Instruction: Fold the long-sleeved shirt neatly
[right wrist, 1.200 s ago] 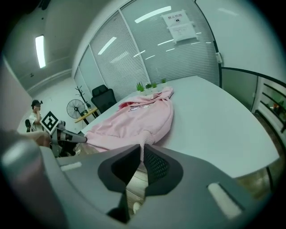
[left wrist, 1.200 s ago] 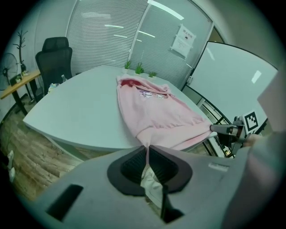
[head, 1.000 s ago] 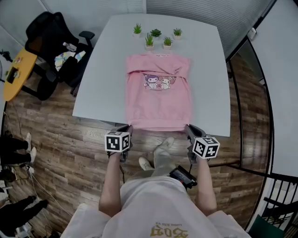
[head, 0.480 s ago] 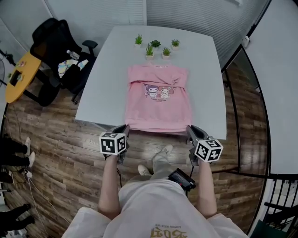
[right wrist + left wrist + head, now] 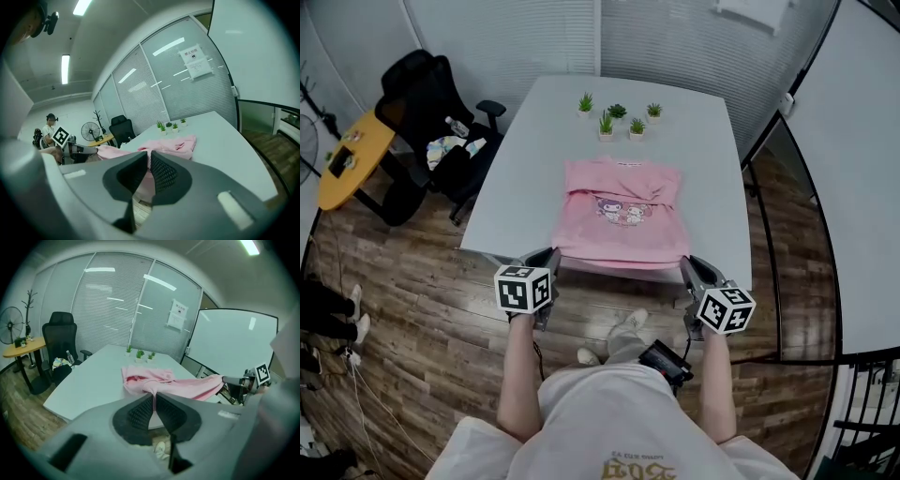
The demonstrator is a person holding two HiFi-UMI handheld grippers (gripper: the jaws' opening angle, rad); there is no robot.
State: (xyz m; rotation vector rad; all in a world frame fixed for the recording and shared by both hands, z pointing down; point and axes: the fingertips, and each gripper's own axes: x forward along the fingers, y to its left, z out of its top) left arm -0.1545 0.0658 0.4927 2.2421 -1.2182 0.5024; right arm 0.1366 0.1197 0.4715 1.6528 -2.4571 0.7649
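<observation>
A pink long-sleeved shirt (image 5: 623, 208) with a cartoon print lies on the white table (image 5: 530, 159), its sleeves folded across the chest. My left gripper (image 5: 551, 257) is shut on the shirt's near left hem corner. My right gripper (image 5: 686, 263) is shut on the near right corner. Both corners are held up off the table's near edge, so the hem hangs between them. In the left gripper view pink cloth (image 5: 152, 391) runs into the closed jaws (image 5: 154, 398). The right gripper view shows the shirt (image 5: 171, 144) pinched the same way in its gripper (image 5: 149, 158).
Several small potted plants (image 5: 619, 116) stand at the table's far end, behind the collar. A black office chair (image 5: 431, 98) and a yellow side table (image 5: 347, 161) stand to the left. A whiteboard (image 5: 234, 341) stands to the right. Below me is wooden floor (image 5: 422, 309).
Both grippers have risen together with the hem corners. The shirt's near edge has lifted off the table and its flat part looks shorter.
</observation>
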